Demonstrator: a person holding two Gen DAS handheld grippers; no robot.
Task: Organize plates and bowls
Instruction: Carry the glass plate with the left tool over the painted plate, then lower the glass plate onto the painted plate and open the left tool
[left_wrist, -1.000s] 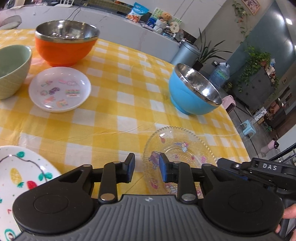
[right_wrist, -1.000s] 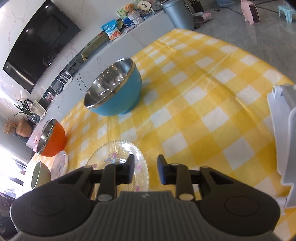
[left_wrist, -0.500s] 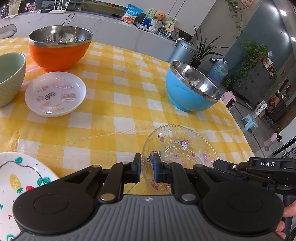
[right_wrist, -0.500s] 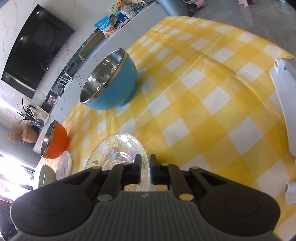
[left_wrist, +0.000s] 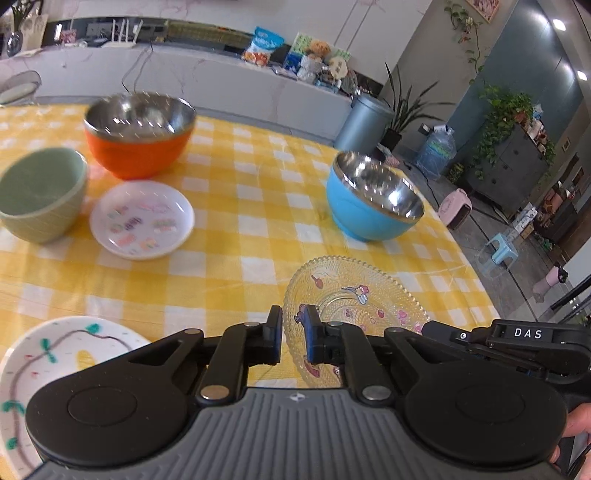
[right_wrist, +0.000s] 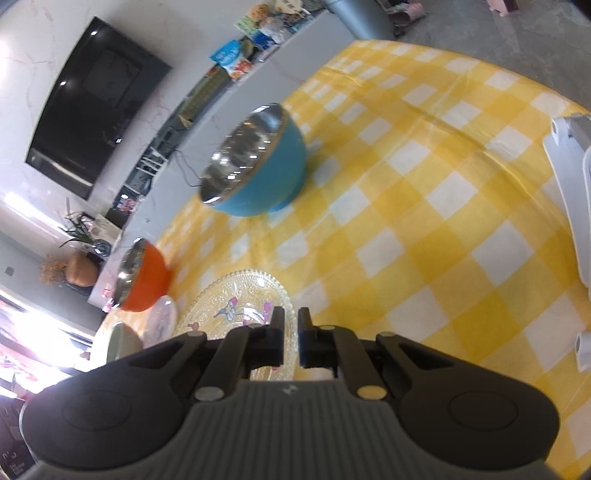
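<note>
I am clamping the left hand-held gripper, jaws just closing, and the right hand-held gripper on opposite rims of the glass plate directly ahead, judged best for a balanced lift.

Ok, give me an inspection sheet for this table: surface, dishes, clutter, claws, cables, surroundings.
Surface: yellow checked tablecloth, creased, no spills seen.
Job's things: orange bowl, green bowl, blue bowl, white sticker plate, painted plate, glass plate; none stacked.
Clutter: white device at table edge.
Claws: left claw has just been closing, glass plate's rim between its fingers; right claw shut on its right rim.
Cables: one cable hanging down the counter front.
Surroundings: counter with snack bags, bin, plants, wall television.
</note>
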